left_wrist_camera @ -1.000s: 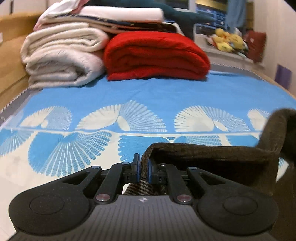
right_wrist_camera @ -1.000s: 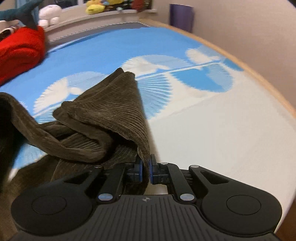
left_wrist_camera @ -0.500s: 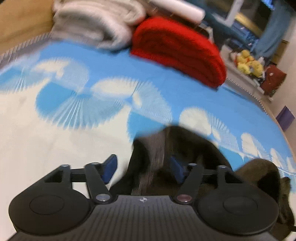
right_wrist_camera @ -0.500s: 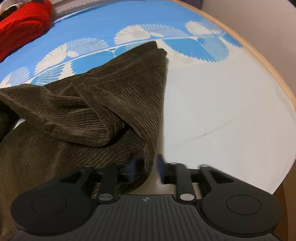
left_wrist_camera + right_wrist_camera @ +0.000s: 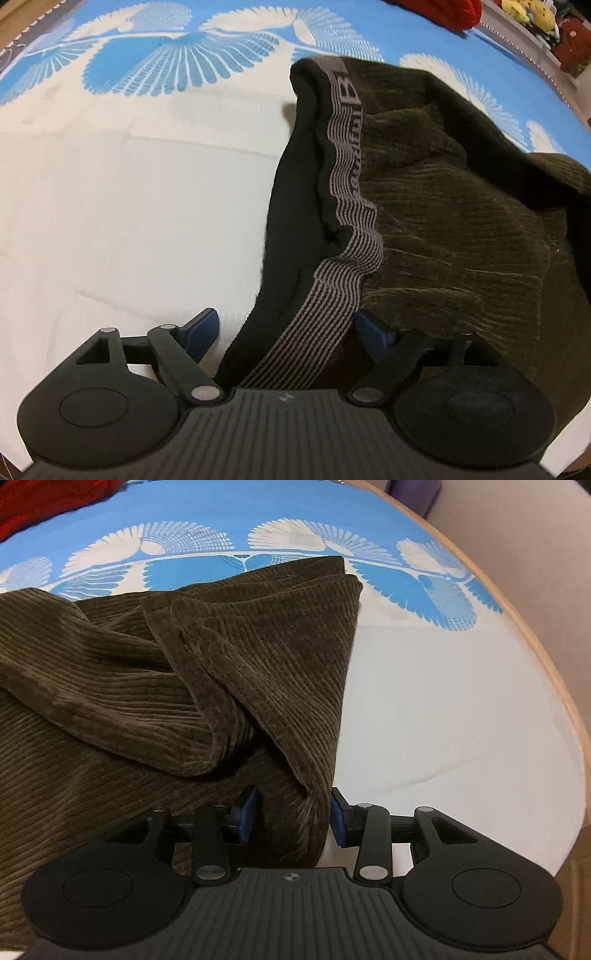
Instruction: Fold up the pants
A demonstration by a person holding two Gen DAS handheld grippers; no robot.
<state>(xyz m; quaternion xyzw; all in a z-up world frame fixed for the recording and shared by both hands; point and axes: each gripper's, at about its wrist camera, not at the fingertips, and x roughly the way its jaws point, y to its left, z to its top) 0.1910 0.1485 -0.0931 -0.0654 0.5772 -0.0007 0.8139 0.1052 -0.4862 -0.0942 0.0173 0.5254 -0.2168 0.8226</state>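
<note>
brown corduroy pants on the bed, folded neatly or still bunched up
Bunched, not neatly folded: the brown corduroy pants lie in loose overlapping layers, and the striped waistband curls unevenly.

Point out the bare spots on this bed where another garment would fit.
Free: the white sheet left of the pants' waistband, and the white strip between the pants' folded edge and the wooden bed rim. Crowded: the middle, under the brown pants.

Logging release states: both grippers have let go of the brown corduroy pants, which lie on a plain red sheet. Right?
Not quite: the sheet is blue and white with a fan print, not plain red, as the right wrist view shows. Both grippers are open around the pants.
</note>
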